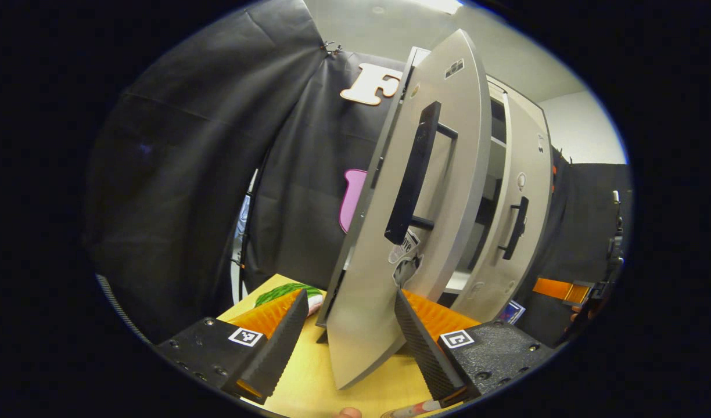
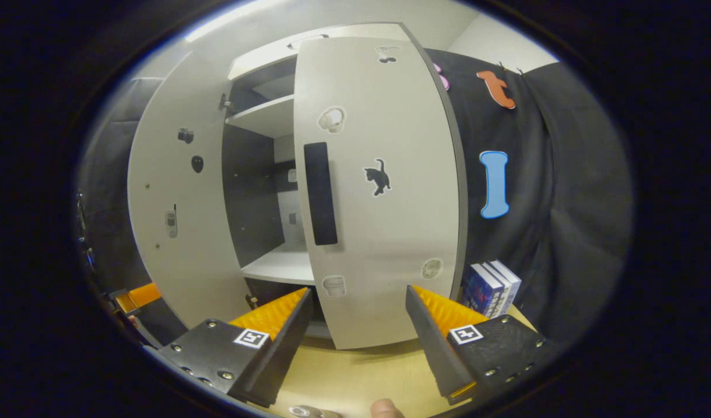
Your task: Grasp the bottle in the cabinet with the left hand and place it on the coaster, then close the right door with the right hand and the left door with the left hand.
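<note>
You are working in a staged recording booth rather than a lived-in home. Black cloth (image 1: 175, 174) is hanging as the walls around you, draped and pinned in folds, with plain white wall and ceiling showing above it. A pale grey cabinet (image 2: 384, 191) with sticker-dotted doors is standing on a light wooden table (image 2: 344, 371), its white shelves (image 2: 265, 116) sitting bare. A few books (image 2: 492, 287) are leaning upright just beside the cabinet against the cloth. A dark equipment stand (image 1: 614, 244) is rising at the booth's edge.
</note>
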Available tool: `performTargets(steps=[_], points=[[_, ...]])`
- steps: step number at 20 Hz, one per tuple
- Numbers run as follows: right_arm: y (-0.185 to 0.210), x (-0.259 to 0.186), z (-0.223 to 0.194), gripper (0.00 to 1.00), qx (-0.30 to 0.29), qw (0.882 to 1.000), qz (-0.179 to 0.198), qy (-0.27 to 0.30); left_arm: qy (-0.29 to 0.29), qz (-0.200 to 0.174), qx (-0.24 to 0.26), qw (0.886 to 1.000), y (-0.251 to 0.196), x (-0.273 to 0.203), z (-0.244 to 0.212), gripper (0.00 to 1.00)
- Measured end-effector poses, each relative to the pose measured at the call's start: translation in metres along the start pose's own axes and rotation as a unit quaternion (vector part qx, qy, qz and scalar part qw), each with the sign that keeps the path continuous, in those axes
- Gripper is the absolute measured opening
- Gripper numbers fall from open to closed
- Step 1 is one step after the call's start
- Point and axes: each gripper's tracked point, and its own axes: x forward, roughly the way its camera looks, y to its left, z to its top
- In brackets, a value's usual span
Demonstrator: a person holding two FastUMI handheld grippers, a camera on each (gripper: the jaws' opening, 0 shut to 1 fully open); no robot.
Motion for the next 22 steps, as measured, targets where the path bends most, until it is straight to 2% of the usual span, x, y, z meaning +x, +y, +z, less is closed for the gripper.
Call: performTargets(steps=[1,2,5,6,7,12,14,19,20,22], points=[[-0.003,0.000,0.001,0.97,0.000,1.000,-0.003,-0.001,0.002,-0.007,0.003,1.000,-0.006,0.002,-0.002,0.95],[-0.006,-0.001,0.000,0.93,0.000,1.000,-0.006,-0.001,0.004,-0.014,0.007,1.000,-0.011,0.003,-0.004,0.95],[-0.015,-0.001,-0.002,0.93,0.003,1.000,-0.014,0.002,0.008,-0.025,0.015,1.000,-0.021,0.010,-0.007,0.95],[-0.017,-0.001,-0.003,0.93,0.003,1.000,-0.016,0.003,0.009,-0.025,0.016,1.000,-0.022,0.013,-0.008,0.95],[-0.020,-0.002,-0.003,0.97,0.002,1.000,-0.018,0.004,0.011,-0.023,0.016,1.000,-0.021,0.015,-0.008,0.95],[-0.025,0.001,-0.005,0.93,0.003,1.000,-0.021,0.007,0.015,-0.022,0.006,1.000,-0.023,0.023,-0.013,0.95],[-0.027,0.003,-0.004,0.98,0.004,1.000,-0.020,0.005,0.016,-0.018,0.007,1.000,-0.024,0.025,-0.013,0.96],[-0.031,0.010,-0.006,0.97,0.002,1.000,-0.019,0.010,0.017,-0.017,0.012,1.000,-0.025,0.027,-0.013,0.95],[-0.031,0.010,-0.007,0.93,0.002,1.000,-0.018,0.010,0.018,-0.018,0.012,1.000,-0.025,0.029,-0.013,0.95],[-0.032,0.013,-0.007,0.98,0.003,1.000,-0.017,0.011,0.019,-0.020,0.011,1.000,-0.026,0.031,-0.014,0.96]])
